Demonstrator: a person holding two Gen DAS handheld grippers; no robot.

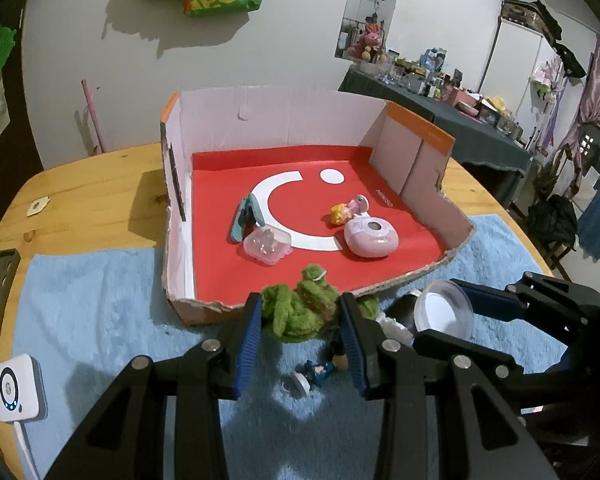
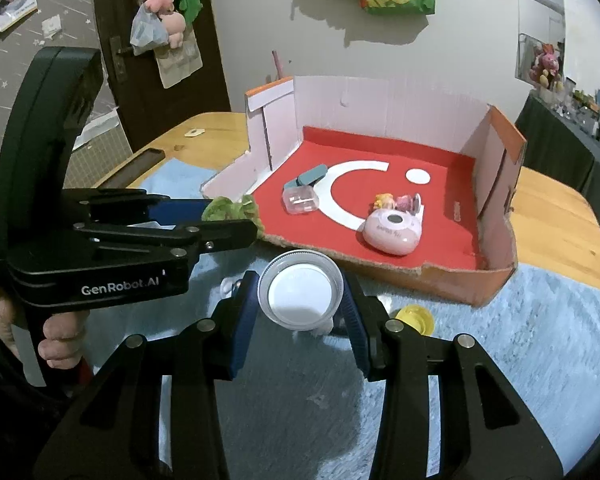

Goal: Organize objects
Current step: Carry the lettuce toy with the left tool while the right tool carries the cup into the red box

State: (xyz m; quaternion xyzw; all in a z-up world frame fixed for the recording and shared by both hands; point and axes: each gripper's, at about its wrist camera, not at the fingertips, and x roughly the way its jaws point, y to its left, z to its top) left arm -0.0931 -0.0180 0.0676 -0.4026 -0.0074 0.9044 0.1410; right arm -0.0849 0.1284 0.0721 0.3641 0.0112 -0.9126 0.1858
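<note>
A: From the left wrist, the left claw (image 1: pixel 300 320) is closed around the green plush toy (image 1: pixel 300 312), just in front of the cardboard box (image 1: pixel 276 120)'s torn front edge. It looks soft and light, so it will squash; a grip across its bulk suits it.

B: And the pose?

A: Level, pointing into the box.

B: From the right wrist?

A: The right claw (image 2: pixel 300 300) grips the round clear-rimmed lid (image 2: pixel 300 294) by its edge, also just in front of the box. It's probably rigid, slippery plastic. It seems raised off the blue towel (image 2: pixel 520 340).
</note>
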